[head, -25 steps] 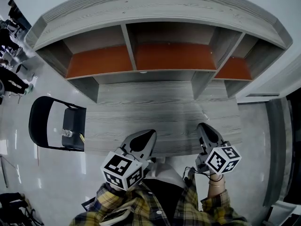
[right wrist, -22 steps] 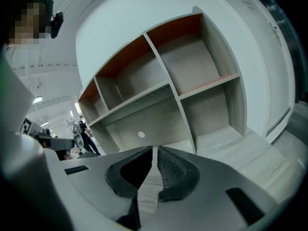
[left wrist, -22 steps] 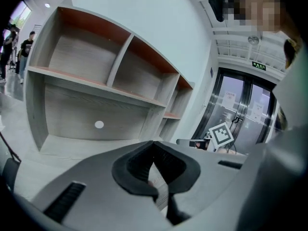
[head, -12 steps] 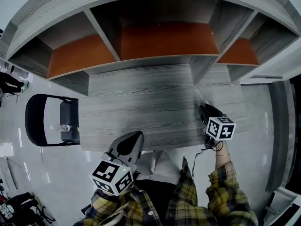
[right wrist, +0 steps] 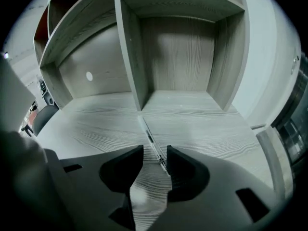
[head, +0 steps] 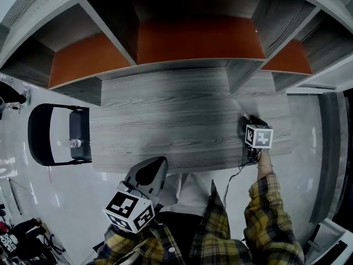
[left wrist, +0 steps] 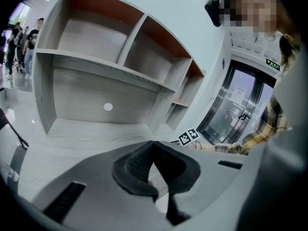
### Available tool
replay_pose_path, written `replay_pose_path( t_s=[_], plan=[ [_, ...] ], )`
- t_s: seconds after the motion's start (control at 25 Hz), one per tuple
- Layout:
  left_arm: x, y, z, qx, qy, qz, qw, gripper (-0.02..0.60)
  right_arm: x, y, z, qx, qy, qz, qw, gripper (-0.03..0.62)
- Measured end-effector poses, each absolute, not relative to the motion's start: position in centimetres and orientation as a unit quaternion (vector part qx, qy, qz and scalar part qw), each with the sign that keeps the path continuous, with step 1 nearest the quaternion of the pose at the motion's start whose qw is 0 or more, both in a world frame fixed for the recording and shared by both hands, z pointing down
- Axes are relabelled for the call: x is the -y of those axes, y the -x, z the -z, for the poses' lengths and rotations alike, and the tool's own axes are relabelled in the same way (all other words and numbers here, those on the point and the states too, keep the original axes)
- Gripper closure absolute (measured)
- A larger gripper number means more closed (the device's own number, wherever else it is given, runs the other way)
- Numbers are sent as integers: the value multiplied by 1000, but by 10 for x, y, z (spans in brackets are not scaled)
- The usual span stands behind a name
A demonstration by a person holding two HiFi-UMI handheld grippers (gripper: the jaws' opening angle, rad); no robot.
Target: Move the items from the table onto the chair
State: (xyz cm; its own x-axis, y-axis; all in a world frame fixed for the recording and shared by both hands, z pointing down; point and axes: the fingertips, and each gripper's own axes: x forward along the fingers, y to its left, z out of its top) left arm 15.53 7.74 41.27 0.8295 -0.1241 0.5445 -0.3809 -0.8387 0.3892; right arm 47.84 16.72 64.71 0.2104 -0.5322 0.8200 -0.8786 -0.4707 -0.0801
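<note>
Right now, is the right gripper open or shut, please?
Open: the right gripper, just opening, has its jaws apart with the pen between.

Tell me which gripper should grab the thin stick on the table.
Right. The right gripper, its jaws just now opening, hangs over the stick, whose near end lies between them, unpinched. The left gripper is shut at the table's front edge, far away.

A thin pen-like stick (right wrist: 151, 141) lies on the grey wooden table (head: 165, 126).
</note>
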Motion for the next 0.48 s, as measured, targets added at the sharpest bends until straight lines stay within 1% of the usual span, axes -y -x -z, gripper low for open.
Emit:
replay_pose_path(
  t_s=[0.2,0.32,0.48],
  plan=[
    [-79,-152,-411,147,-922,-256,250,578,-168,-482,-651,470,-750,-402,235,456],
    [-82,-153,-411,146,-923,-253,251,578,-168,-483,-652,480,-740,-406,238,460],
    [-90,-157,-411,142,-925,-248,252,578,-170,-485,-658,488,-722,-417,259,521]
  ],
)
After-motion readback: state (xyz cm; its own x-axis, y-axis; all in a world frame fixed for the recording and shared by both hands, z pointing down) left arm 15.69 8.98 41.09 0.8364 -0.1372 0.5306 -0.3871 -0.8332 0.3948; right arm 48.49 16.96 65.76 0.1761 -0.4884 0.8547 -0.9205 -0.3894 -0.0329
